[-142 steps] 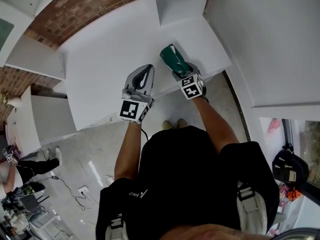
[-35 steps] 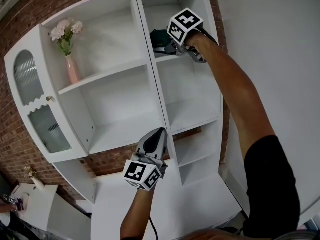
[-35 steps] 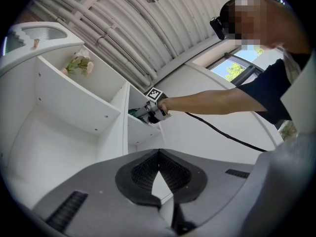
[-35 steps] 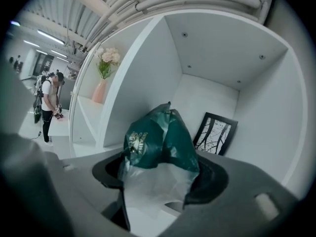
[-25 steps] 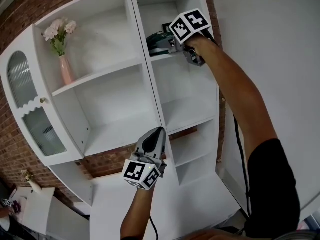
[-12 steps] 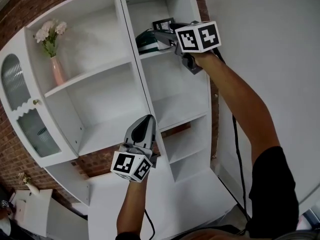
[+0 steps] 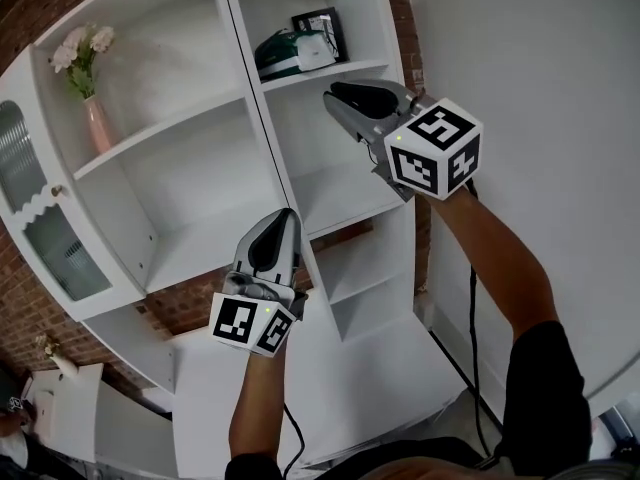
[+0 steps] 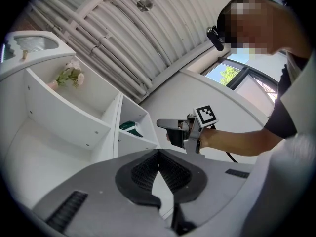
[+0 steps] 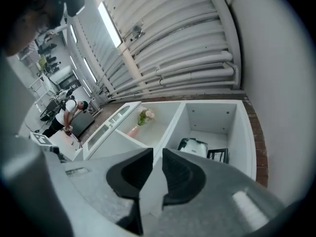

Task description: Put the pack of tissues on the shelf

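Note:
The green and white pack of tissues (image 7: 292, 54) lies on the top right shelf (image 7: 345, 69) of the white unit, with nothing holding it. It also shows in the left gripper view as the pack of tissues (image 8: 129, 127) and in the right gripper view as the pack of tissues (image 9: 193, 147). My right gripper (image 7: 338, 96) hangs below and in front of that shelf, apart from the pack. Its jaws are closing to a narrow gap with nothing between them (image 9: 157, 154). My left gripper (image 7: 283, 224) is lower, in front of the middle shelves, shut and empty (image 8: 159, 153).
A small black picture frame (image 7: 322, 28) stands beside the pack at the back of the same shelf. A pink vase with flowers (image 7: 93, 118) is on the top left shelf. A glass door (image 7: 40, 228) closes the far left side. A person stands far off (image 9: 64, 115).
My right gripper has let go of the pack, drawn back and down from the top shelf, and its jaws have come nearly together. The left gripper has drifted slightly left.

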`<state>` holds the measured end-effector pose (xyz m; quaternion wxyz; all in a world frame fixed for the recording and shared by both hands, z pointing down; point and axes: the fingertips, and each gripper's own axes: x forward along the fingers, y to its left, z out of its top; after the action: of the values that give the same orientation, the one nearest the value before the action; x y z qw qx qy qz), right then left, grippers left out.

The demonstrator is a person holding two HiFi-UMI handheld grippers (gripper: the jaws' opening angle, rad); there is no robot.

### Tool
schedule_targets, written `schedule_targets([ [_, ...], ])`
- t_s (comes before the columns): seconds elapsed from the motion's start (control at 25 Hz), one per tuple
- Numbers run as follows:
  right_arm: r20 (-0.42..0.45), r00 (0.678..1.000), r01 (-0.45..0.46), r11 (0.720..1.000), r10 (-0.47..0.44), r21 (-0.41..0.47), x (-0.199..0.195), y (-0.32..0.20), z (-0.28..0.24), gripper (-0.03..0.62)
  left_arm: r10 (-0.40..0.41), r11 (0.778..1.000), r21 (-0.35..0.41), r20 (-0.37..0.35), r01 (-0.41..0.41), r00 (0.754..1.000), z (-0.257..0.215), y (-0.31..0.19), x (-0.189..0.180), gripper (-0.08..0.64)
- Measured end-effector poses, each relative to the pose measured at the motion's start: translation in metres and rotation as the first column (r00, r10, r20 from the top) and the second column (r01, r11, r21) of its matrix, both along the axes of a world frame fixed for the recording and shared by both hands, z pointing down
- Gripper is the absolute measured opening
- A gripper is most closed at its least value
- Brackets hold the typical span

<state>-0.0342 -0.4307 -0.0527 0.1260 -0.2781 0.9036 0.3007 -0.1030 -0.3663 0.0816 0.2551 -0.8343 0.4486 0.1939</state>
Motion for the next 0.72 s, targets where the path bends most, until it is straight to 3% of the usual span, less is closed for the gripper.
schedule_targets([
  [0.28, -0.002, 1.0, 0.024, 0.999, -0.024, 0.024, -0.005, 0.03, 0.071, 0.005, 0.003, 1.0, -0.011, -0.011, -0.003, 1.0, 0.016, 0.01, 0.011, -0.003],
  [0.72, 0.045, 0.997, 0.069, 0.996, -0.066, -0.052, -0.012, 0.061, 0.174, 0.002, -0.033, 0.999, -0.042, -0.058, 0.031, 0.998, 0.055, 0.029, 0.001, -0.003],
])
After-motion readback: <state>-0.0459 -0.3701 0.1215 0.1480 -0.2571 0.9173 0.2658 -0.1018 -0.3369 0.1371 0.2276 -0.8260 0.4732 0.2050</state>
